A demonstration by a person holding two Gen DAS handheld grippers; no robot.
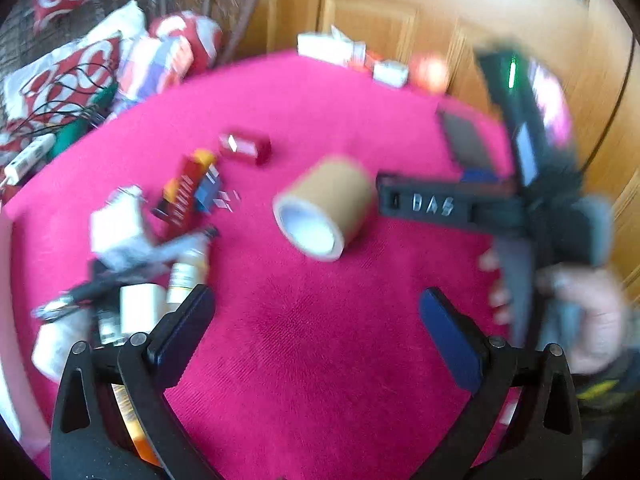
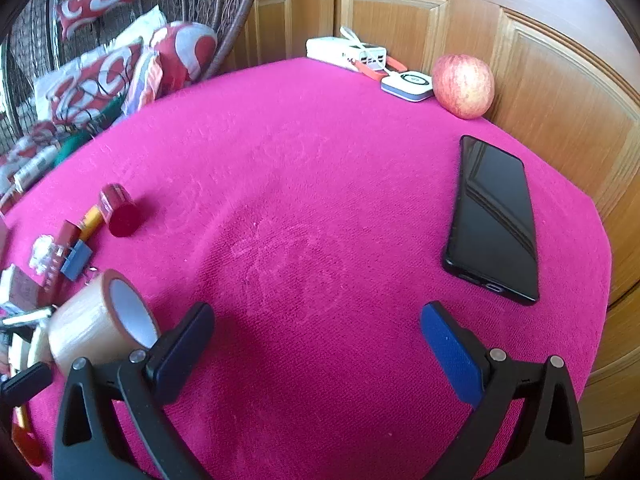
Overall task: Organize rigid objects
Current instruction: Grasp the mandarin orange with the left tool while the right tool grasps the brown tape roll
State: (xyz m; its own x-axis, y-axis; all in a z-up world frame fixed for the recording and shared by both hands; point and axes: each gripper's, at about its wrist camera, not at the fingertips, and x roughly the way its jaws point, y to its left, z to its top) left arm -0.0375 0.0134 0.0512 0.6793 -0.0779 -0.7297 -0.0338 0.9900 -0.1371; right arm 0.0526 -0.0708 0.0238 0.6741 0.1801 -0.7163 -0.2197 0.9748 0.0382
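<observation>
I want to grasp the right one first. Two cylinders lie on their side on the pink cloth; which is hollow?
The tan tape roll, beside the right tongs: its open end shows a pale core. The small red cylinder farther back has a closed end.

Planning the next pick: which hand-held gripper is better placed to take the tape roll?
Probably left. The tape roll lies ahead of the open left hand-held gripper, while it sits beside the open right hand-held gripper, outside its fingers.
</observation>
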